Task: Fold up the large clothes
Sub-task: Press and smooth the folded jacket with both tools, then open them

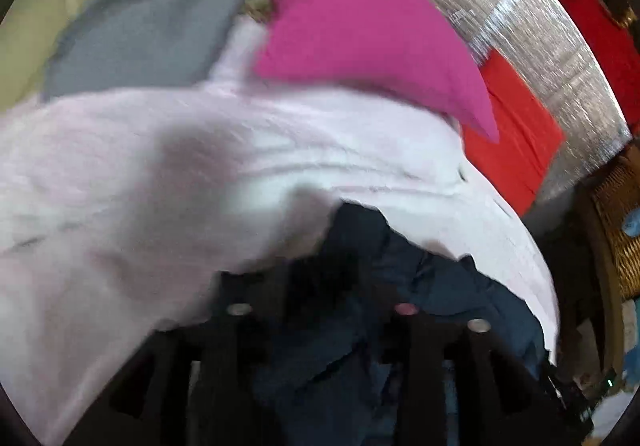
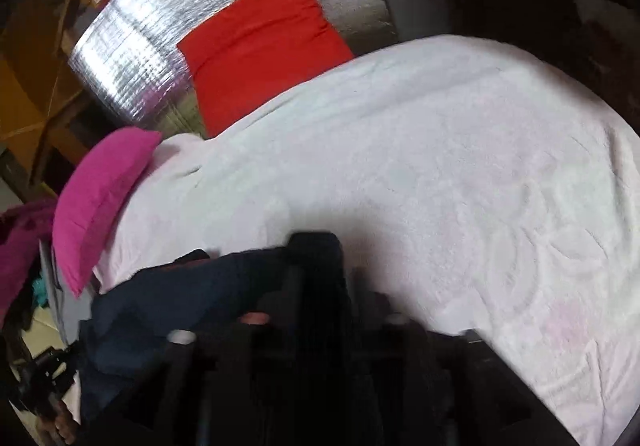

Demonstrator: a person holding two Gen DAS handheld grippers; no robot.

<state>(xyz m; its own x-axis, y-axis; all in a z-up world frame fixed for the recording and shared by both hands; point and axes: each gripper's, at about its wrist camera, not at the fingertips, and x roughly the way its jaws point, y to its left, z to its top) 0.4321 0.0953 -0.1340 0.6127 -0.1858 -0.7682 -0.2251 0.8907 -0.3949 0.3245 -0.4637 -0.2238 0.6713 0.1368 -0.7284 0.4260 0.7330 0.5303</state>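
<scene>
A large pale pink towel lies spread across the work surface and fills most of both views. A dark navy garment is bunched on its near edge. My left gripper has its dark fingers apart with navy cloth heaped between them; blur hides whether the pads press on it. In the right wrist view my right gripper hovers over the towel, jaws apart, with the navy garment reaching its left finger and nothing visible between the fingers.
A magenta cloth rests on the towel's far edge. A folded red cloth lies on a silver foil surface. Grey cloth and cream cloth pile at left. A wicker basket stands at right.
</scene>
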